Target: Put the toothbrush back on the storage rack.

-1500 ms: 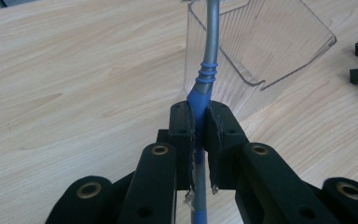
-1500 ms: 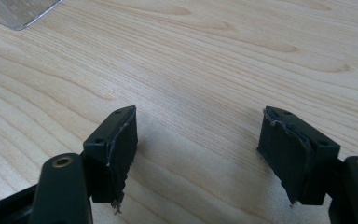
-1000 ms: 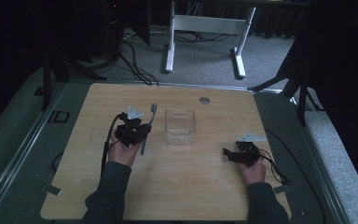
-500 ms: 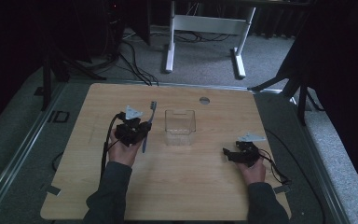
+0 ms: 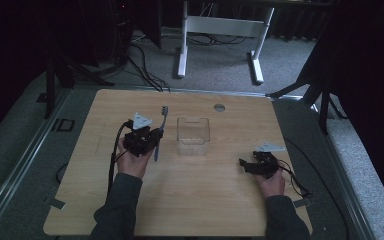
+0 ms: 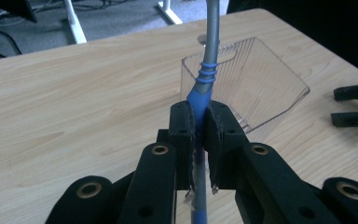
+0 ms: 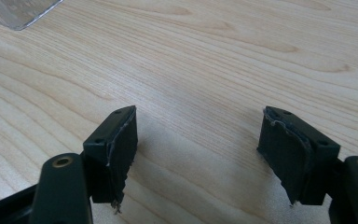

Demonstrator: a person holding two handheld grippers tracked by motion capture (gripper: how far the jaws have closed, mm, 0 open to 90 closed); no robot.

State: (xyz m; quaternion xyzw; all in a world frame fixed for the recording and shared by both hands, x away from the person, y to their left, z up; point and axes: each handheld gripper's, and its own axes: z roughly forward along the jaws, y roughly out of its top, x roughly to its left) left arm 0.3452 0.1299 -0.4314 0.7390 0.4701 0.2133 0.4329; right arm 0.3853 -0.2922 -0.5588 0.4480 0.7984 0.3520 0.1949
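The left hand-held gripper [image 6: 199, 135] is clenched on the blue-and-grey plastic toothbrush [image 6: 204, 79], held off the wooden worktop [image 5: 190, 200] just beside the clear plastic box [image 5: 193, 135]. Pickup looks done; placing it remains. The right hand-held gripper [image 7: 198, 154] rests released, nothing between its jaws.

Colours and patterns
Toothbrush [image 6: 208, 56]: grey shaft, blue ribbed grip. Box [image 6: 254, 81]: clear, ribbed. Table [image 5: 190, 200]: light wood grain. Left gripper [image 6: 200, 126]: black.

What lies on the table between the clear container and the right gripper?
Nothing: in the high view, bare wooden table separates the clear container from the right gripper.
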